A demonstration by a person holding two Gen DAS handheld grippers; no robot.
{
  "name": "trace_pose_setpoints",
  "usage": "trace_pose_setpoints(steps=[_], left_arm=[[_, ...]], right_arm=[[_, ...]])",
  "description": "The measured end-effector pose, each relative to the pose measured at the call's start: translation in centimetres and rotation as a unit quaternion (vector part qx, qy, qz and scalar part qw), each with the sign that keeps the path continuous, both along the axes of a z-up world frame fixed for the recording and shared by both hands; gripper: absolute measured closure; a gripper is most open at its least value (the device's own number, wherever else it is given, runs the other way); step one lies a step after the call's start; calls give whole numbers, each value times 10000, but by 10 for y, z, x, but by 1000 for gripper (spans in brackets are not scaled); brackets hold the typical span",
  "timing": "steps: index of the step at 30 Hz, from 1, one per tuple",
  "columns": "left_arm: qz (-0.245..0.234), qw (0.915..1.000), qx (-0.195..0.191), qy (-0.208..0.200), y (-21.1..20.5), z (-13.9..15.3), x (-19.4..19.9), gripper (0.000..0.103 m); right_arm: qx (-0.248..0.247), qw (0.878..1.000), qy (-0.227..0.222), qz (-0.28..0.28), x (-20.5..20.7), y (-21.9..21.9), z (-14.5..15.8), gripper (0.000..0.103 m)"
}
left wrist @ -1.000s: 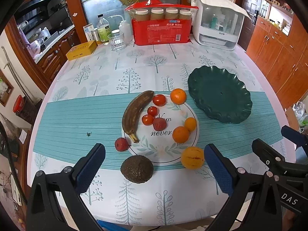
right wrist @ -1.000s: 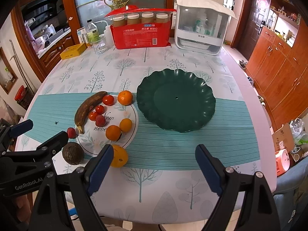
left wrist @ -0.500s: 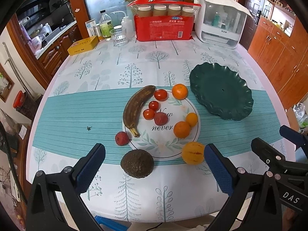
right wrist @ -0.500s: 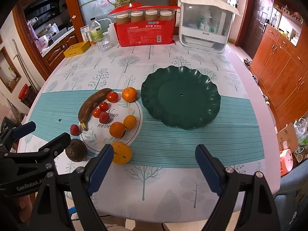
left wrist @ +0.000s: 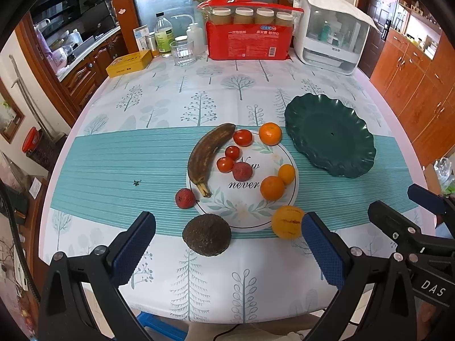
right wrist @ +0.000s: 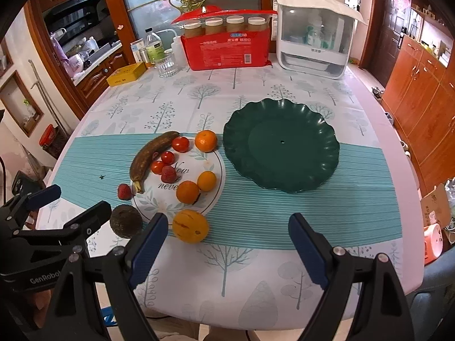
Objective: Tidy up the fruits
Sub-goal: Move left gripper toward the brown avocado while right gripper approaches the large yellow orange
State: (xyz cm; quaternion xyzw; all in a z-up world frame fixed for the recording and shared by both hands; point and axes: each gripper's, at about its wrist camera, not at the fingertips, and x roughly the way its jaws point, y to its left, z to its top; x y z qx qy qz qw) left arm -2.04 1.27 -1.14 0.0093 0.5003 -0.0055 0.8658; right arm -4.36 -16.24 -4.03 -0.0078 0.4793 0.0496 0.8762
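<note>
A white round plate (left wrist: pixel 247 216) (right wrist: pixel 210 199) holds a brown banana (left wrist: pixel 209 153) (right wrist: pixel 150 156), three tomatoes (left wrist: pixel 242 137), a strawberry (left wrist: pixel 242 171) and three oranges (left wrist: pixel 270 133) (right wrist: pixel 206 141). Beside it lie a red strawberry (left wrist: pixel 185 198) (right wrist: pixel 124 191), a dark avocado (left wrist: pixel 206 234) (right wrist: pixel 126 221) and a striped yellow fruit (left wrist: pixel 287 221) (right wrist: pixel 190 226). An empty dark green plate (left wrist: pixel 330 133) (right wrist: pixel 281 147) sits to the right. My left gripper (left wrist: pixel 227 253) is open, just short of the avocado. My right gripper (right wrist: pixel 226 253) is open, to the right of the yellow fruit.
At the table's far edge stand a red package with jars (left wrist: pixel 248 38) (right wrist: pixel 227 45), a white appliance (left wrist: pixel 330 31) (right wrist: pixel 312 39), a glass (left wrist: pixel 183 52), bottles (left wrist: pixel 163 38) and a yellow box (left wrist: pixel 129 63). Wooden cabinets (right wrist: pixel 421 91) line the right side.
Both grippers have drawn back and risen slightly, so the fruits sit a little farther up in view. Nothing on the table has moved.
</note>
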Motion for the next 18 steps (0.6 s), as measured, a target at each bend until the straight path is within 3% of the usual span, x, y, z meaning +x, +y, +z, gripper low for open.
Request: trace_pose_setpoints(steps=[13, 18], left_arm=[[1, 9997, 153, -203, 6, 4, 5, 1], [19, 10000, 56, -10, 16, -9, 17, 1]], right_arm=[[4, 9999, -132, 90, 9, 3, 1, 16], [-34, 9999, -121, 112, 15, 7, -4, 16]])
